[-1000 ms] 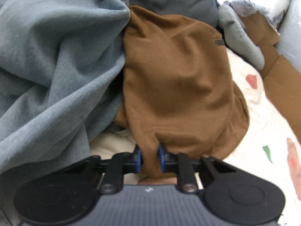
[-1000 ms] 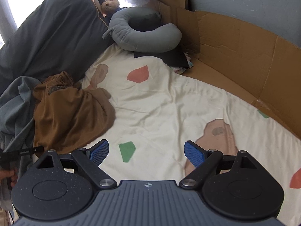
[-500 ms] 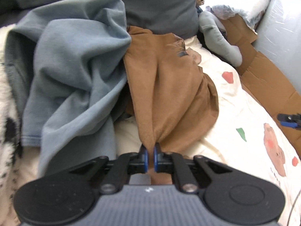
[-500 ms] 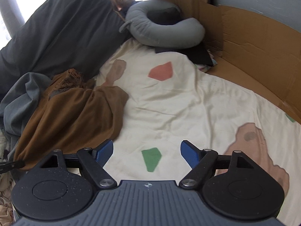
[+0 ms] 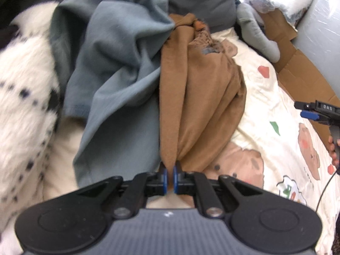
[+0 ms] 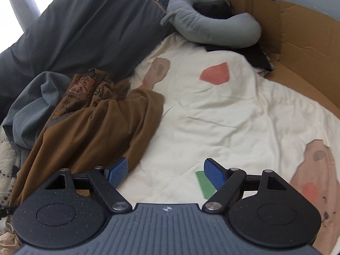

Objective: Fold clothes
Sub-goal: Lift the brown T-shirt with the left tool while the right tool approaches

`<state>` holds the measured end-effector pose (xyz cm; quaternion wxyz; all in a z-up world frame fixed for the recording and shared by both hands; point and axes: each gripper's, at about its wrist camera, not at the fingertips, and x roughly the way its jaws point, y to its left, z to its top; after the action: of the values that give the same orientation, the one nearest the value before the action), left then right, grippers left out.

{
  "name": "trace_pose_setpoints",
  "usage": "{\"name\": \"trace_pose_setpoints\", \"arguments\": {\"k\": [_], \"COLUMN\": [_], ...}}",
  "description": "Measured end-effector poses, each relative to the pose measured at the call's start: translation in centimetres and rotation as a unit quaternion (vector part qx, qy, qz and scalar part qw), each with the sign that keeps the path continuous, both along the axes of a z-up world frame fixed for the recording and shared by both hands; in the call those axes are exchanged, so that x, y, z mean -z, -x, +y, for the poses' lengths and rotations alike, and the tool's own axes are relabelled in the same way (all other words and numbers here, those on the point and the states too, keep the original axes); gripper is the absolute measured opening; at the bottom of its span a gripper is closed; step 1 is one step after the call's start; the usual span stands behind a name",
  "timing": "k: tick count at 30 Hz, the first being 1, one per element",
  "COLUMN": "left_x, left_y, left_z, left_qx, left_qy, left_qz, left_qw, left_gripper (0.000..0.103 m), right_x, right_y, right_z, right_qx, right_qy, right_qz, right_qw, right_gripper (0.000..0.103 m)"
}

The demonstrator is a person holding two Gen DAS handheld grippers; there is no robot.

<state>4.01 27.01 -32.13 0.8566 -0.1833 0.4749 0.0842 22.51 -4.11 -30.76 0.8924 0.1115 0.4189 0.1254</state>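
Note:
A brown garment [image 5: 199, 97] lies stretched along the bed, its near edge pinched in my left gripper [image 5: 169, 177], which is shut on the cloth. The far end with a printed patch [image 6: 85, 89] stays bunched against a grey-blue garment [image 5: 119, 68]. In the right wrist view the same brown garment [image 6: 95, 127] spreads at the left, and my right gripper [image 6: 166, 171] hangs open above the cream sheet, its left pad close to the cloth's edge with nothing between the fingers. The right gripper [image 5: 312, 111] also shows at the far right of the left wrist view.
The bed has a cream sheet [image 6: 223, 110] with coloured prints. A dark grey pillow [image 6: 85, 25] and a grey curved cushion [image 6: 212, 27] lie at the head, cardboard [image 6: 308, 48] lines the right side. A white spotted fluffy blanket [image 5: 23, 89] lies left.
My left gripper has pulled back with the brown garment, drawing it out long and away from the grey-blue one. The right gripper has moved left, nearer the brown cloth, still open.

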Motion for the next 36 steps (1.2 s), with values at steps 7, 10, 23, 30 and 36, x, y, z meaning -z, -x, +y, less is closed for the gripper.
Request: {"name": "trace_pose_setpoints", "arguments": {"k": [7,10,23,30,36], "left_x": [0.2,0.3,0.2,0.1,0.1], "left_y": [2.5,3.0,3.5,3.5,3.4], "left_z": [1.1,1.1,1.5,2.0,2.4], "left_qx": [-0.026,-0.024,-0.024,-0.035,-0.052], "left_qy": [0.006,-0.001,0.000,0.008,0.022], "left_qz": [0.035,0.047,0.055,0.056,0.054], "left_qw": [0.9990,0.9986,0.9982,0.9978,0.9969], "left_gripper": [0.005,0.005,0.005,0.006,0.006], "right_x": [2.1,3.4,9.0,9.6,9.8], "right_y": [-1.0,-1.4,-5.3,-6.9,-8.9], "right_z": [2.9,4.1,9.1,9.9,9.5], "right_qx": [-0.013,-0.012,-0.016,-0.021,-0.016], "right_qy": [-0.020,-0.027,-0.042,-0.027,-0.036], "right_qz": [0.013,0.020,0.060,0.066,0.082], "right_qw": [1.000,0.999,0.997,0.997,0.996], "right_gripper": [0.083,0.083,0.055,0.035,0.000]}}
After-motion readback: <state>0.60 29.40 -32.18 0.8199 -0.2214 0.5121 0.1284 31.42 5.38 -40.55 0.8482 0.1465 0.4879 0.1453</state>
